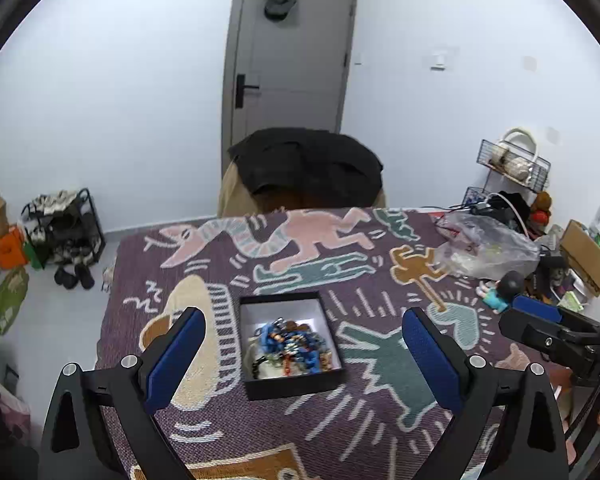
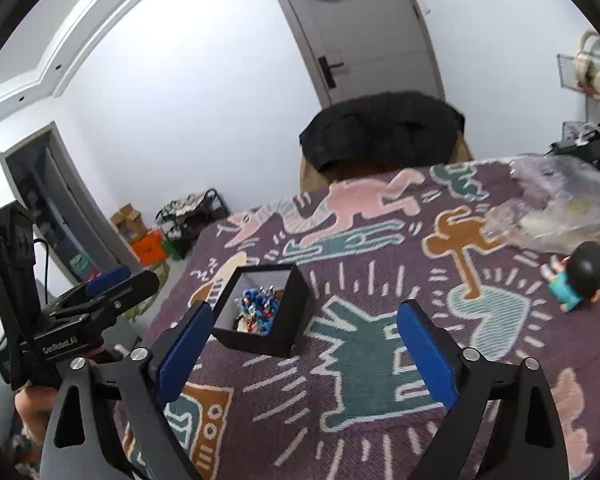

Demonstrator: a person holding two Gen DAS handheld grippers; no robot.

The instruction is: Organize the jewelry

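Observation:
A black open box [image 1: 296, 386] with a white lining sits on the patterned purple cloth [image 1: 340, 420]. It holds a tangled pile of jewelry [image 1: 290, 346], mostly blue beads with some red and black. My left gripper [image 1: 302, 360] is open, its blue pads to either side of the box and above it. In the right wrist view the box [image 2: 284, 336] lies left of centre with the jewelry [image 2: 258, 308] inside. My right gripper [image 2: 304, 354] is open and empty, to the right of the box; the box's near right corner lies between its pads. Each gripper shows at the edge of the other's view.
A crumpled clear plastic bag [image 1: 484, 246] lies at the table's far right, with a small dark-haired figurine [image 1: 500, 292] near it. A chair draped in black fabric [image 1: 308, 168] stands behind the table. A shoe rack [image 1: 64, 228] stands at the left wall.

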